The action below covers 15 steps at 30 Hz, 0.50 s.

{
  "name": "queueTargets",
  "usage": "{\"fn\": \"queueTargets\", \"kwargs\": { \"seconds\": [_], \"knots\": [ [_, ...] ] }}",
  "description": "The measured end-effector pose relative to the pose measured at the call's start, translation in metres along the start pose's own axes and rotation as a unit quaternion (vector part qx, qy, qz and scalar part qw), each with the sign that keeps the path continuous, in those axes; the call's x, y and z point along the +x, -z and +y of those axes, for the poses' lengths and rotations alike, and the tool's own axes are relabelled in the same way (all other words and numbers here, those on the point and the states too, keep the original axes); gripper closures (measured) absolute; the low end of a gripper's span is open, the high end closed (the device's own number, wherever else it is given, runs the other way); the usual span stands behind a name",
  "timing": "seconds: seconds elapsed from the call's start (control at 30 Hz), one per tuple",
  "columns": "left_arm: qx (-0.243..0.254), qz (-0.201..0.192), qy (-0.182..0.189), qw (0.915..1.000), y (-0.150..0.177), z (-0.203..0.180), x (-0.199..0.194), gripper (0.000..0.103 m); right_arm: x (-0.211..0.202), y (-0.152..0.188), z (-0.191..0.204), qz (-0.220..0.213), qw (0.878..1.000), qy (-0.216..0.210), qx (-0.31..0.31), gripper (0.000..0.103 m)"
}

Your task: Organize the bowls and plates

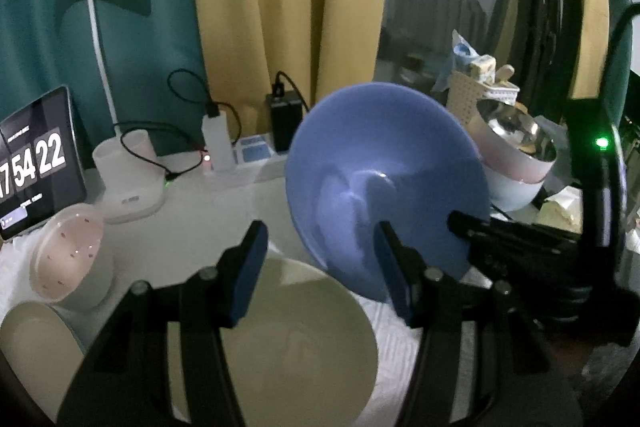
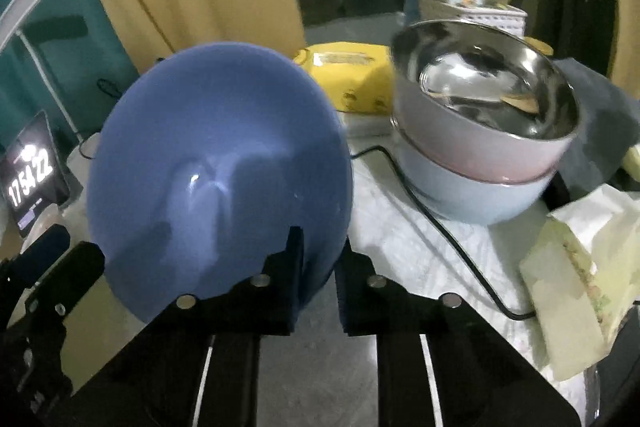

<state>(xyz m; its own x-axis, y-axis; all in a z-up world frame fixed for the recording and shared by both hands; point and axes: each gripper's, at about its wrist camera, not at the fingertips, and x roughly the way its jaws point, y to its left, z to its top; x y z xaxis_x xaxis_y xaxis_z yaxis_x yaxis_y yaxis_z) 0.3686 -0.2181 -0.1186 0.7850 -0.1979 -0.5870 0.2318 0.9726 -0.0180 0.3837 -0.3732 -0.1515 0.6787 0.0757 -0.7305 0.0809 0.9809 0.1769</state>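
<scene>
Cream and wide, a bowl [image 1: 304, 339] is sitting on the tabletop [image 1: 224, 203] under the left tongs [image 1: 320, 271], which are hanging open and holding nothing. Just to the right, the blue bowl [image 2: 216, 163] is tipping up on its side in the air, pinched by its rim in the right tongs [image 2: 316, 267]. That grip is thin, so the bowl could be slipping out and banging the cream bowl. Far right, stacked bowls [image 2: 484, 163] are waiting.
</scene>
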Motion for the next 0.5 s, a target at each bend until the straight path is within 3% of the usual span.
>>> {"fn": "queueTargets", "kwargs": {
  "seconds": [0.37,0.5],
  "knots": [
    [0.024,0.023,0.026,0.9991,0.003,-0.022,0.015,0.048,-0.027,0.012,-0.012,-0.007,1.000,-0.004,0.002,0.092],
    [0.036,0.039,0.038,0.9979,0.008,-0.033,0.020,0.062,-0.035,0.018,-0.014,-0.009,1.000,-0.007,0.002,0.093]
  ]
}}
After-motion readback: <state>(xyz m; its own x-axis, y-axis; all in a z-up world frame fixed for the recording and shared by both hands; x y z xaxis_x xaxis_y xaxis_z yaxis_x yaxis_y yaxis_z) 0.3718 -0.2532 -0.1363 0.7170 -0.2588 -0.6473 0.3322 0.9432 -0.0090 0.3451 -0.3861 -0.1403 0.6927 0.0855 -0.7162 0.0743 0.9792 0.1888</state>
